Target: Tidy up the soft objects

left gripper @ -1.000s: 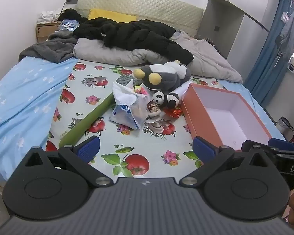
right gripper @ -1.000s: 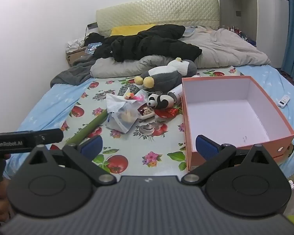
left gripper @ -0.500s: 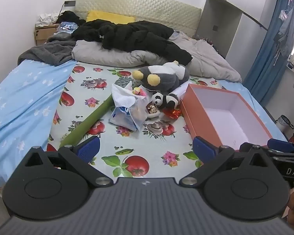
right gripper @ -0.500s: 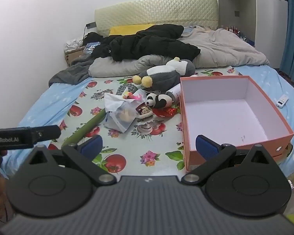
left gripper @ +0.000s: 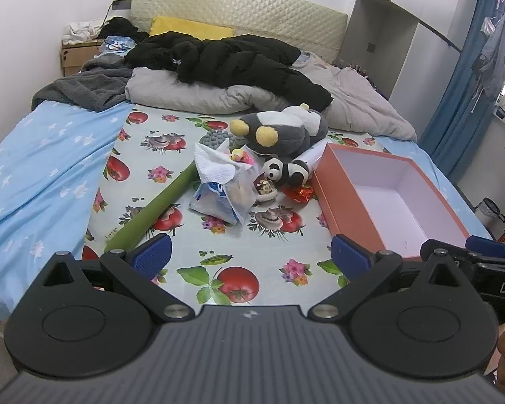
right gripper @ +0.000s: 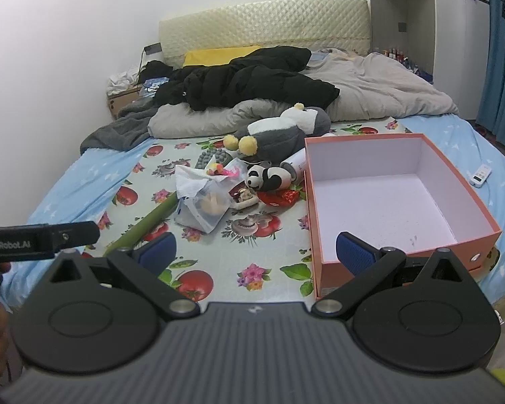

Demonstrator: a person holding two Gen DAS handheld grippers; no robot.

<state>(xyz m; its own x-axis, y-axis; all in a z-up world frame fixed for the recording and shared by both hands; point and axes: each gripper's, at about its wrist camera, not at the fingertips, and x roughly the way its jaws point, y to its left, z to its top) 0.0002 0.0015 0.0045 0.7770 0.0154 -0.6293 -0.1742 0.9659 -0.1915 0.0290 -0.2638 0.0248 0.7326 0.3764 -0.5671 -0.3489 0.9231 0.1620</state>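
This was a home bedroom: a bed (left gripper: 50,175) with a quilted headboard (left gripper: 239,10) at the far wall, a rumpled grey duvet (left gripper: 198,96) and a yellow pillow (left gripper: 188,27) on it, blue curtains (left gripper: 454,114) hanging at the right, and clothes (left gripper: 496,50) hung by the window.

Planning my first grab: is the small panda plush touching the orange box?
Apart. The right wrist view shows patterned sheet between the panda plush and the orange box wall.

Soft daylight, sharp; fisheye-bent edges
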